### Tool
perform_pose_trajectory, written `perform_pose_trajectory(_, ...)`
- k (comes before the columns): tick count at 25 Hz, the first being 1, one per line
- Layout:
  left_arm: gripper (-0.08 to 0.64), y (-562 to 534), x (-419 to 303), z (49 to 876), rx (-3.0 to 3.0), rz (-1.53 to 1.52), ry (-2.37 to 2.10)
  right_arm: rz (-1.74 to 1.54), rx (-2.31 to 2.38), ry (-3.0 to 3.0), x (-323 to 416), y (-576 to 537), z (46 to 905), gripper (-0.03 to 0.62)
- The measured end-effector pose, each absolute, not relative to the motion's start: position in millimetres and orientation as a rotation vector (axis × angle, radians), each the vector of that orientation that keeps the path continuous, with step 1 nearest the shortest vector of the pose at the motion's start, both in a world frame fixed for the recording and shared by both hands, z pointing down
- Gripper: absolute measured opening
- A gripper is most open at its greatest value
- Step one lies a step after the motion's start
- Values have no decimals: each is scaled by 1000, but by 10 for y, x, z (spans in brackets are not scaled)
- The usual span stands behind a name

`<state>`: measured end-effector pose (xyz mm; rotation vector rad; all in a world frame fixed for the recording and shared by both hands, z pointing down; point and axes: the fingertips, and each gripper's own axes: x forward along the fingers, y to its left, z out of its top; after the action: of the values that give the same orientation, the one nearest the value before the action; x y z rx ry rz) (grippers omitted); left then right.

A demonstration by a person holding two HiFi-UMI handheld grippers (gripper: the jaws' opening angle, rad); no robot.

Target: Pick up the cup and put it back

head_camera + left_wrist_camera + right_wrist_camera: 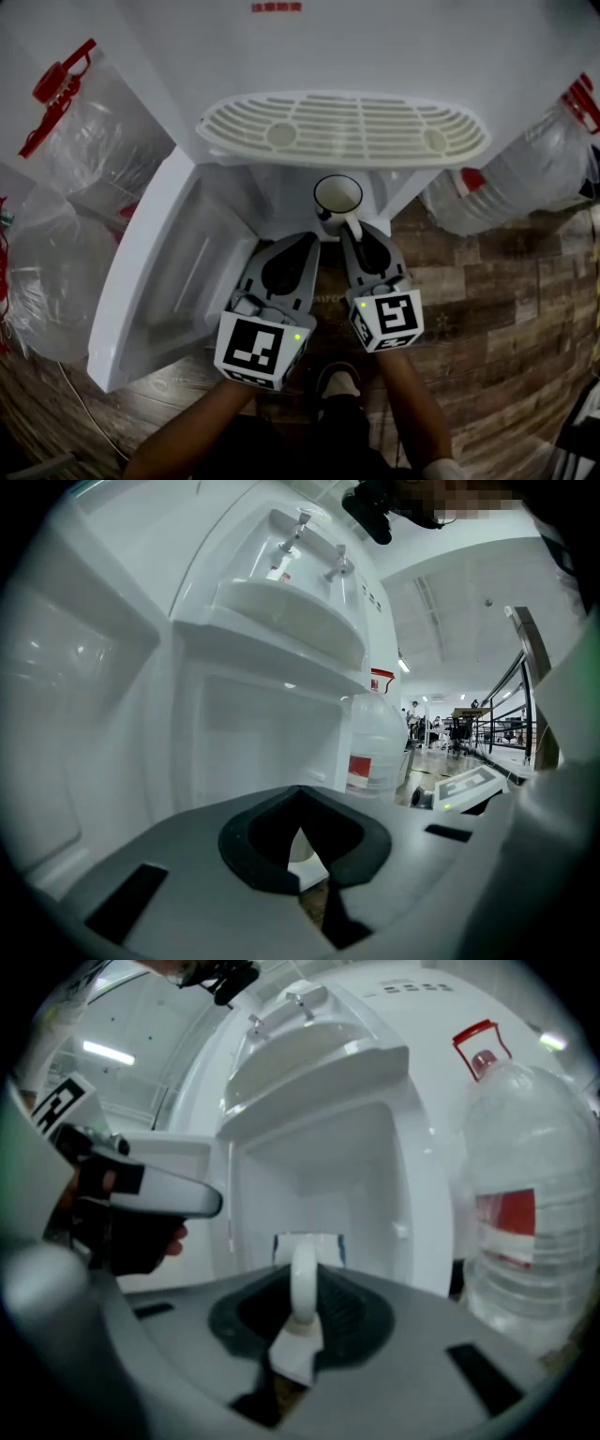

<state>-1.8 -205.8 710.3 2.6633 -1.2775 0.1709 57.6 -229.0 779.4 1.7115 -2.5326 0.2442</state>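
Two grippers sit side by side below the water dispenser (187, 56). At nine o'clock of the pair, the dispenser's lower door (159, 272) stands open. The left gripper (307, 242) has its jaws pressed together on nothing and takes no part. At twelve o'clock of the right gripper (352, 232), the cup (337, 199) is upright at the mouth of the open compartment, under the drip tray (342, 127). The right jaws pinch its handle (303, 1279). The pick-up looks done; setting the cup down inside and letting go remain.
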Motion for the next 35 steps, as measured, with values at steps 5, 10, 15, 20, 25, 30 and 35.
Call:
perform_pose_trajectory(5,6,-2135,-36,7191,2623,152,-1269,260,1721,-2499,574,-2473,7969,71)
perform_pose_trajectory(10,6,-2185,-3,7280,2599,126,-1247,267,1728,-2469,549,-2586,8102,71)
perform_pose_trajectory(15,6,-2197,6,7352,2568,109,-1227,281,1742,-2445,518,-2657,8221,71)
perform_pose_trajectory(20,6,-2188,-46,7359,2582,108,-1228,305,1784,-2423,529,-2710,8269,71)
perform_pose_trajectory(25,6,-2178,-133,7334,2558,98,-1238,304,1785,-2409,493,-2732,8290,72)
perform_pose_trajectory(30,6,-2205,-211,7223,2554,61,-1261,296,1803,-2406,493,-2737,8296,72)
perform_pose_trajectory(35,6,-2185,-210,7219,2563,71,-1259,285,1828,-2402,490,-2729,8313,72)
